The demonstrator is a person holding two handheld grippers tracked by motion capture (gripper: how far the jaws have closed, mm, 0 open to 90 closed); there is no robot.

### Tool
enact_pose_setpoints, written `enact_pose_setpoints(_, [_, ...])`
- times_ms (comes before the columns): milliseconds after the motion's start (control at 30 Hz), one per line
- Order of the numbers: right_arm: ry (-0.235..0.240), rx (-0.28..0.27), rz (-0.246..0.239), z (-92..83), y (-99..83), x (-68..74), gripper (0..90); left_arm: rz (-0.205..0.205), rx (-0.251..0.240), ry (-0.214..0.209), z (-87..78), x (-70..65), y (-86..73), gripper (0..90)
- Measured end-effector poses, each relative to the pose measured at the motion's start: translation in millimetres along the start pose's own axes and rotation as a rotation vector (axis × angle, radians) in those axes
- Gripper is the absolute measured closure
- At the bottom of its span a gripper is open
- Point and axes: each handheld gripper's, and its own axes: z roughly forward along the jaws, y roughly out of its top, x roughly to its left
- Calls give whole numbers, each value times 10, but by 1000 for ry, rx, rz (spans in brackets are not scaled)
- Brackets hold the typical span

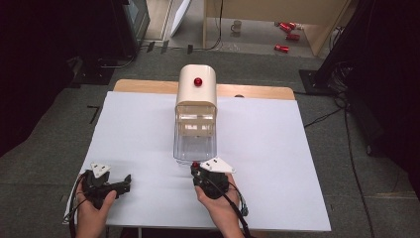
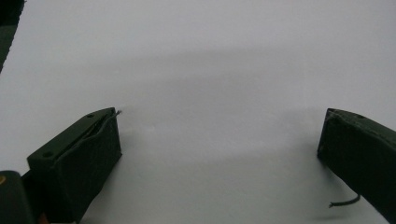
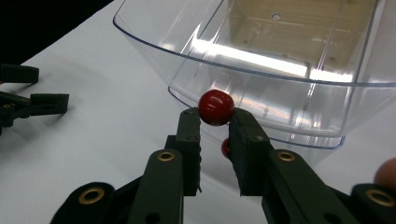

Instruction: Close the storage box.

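A small red ball (image 3: 215, 106) is pinched between the tips of my right gripper (image 3: 216, 117), which is shut on it. The ball sits just in front of the curved rim of a clear plastic bin (image 3: 261, 56). In the high view that bin (image 1: 194, 144) juts out from a cream machine (image 1: 197, 94) with a red button (image 1: 198, 81), and my right gripper (image 1: 196, 167) is at the bin's near edge. My left gripper (image 2: 219, 126) rests over the white sheet with its jaws wide apart and nothing between them; in the high view it (image 1: 125, 181) lies at the front left.
A white sheet (image 1: 277, 163) covers the table, with a wooden strip (image 1: 257, 92) showing at the back. On the floor beyond lie red cans (image 1: 287, 27), a mug (image 1: 236, 26) and cables (image 1: 322, 118).
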Motion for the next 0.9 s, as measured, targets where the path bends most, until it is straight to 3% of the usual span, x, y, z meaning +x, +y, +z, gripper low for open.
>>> enact_pose_setpoints(467, [-7,-31,-8,-33,234,-42,759,0,1,0,0,1,0,0])
enact_pose_setpoints(900, [1,-24,2,82,428,-115,760,1,2,-1,-1,2,1,0])
